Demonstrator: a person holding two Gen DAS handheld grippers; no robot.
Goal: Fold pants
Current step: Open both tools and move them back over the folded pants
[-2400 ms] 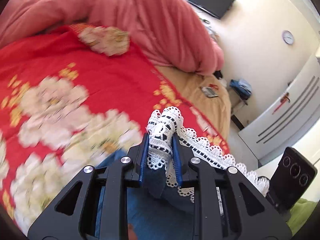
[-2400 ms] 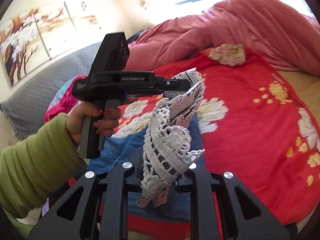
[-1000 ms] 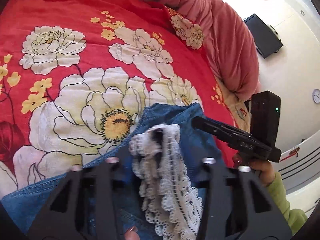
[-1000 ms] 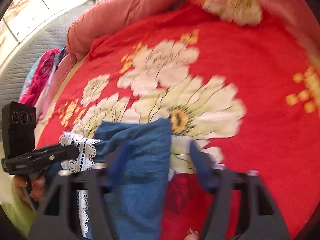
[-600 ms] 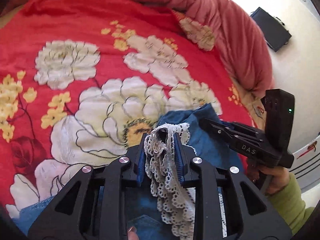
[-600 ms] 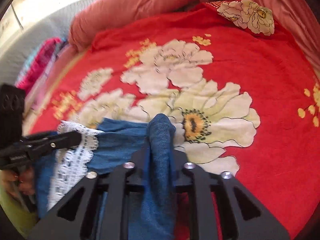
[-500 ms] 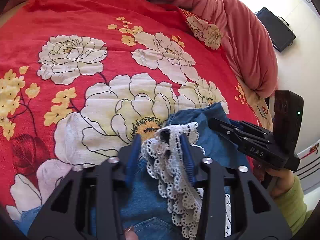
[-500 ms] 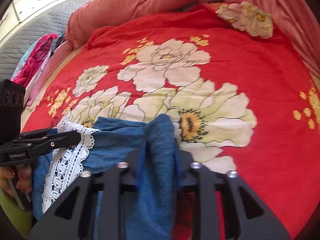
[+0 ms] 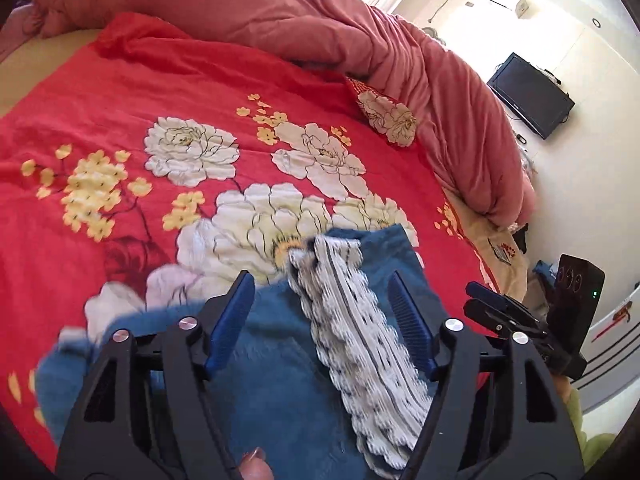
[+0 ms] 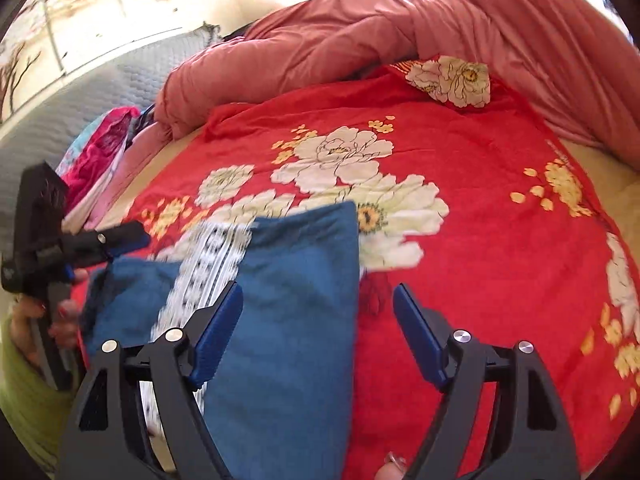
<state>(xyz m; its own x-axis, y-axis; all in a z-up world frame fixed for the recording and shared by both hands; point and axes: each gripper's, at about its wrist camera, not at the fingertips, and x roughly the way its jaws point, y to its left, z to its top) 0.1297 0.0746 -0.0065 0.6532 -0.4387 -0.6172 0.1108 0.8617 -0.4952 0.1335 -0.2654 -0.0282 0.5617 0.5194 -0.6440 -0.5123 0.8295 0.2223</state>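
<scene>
Pants (image 10: 296, 280) lie folded on bed (image 10: 500, 248), blue denim, lace trim (image 9: 352, 320) running lengthwise. Long axis runs away from both cameras, near end under fingers.

Left gripper (image 9: 322, 328): fingers spreading wide, lace strip between them, pads not pressing it; cloth blurred, contact probably none.

Right gripper (image 10: 318, 332): fingers spreading wide, straddling pants' right edge, nothing held.

Both hover just above near half; right nearer plain denim edge, left nearer lace.

sunlit bedroom; red floral bedspread (image 9: 160, 92); pink duvet (image 9: 280, 8); wall television (image 9: 530, 96); grey quilted headboard (image 10: 80, 88).
</scene>
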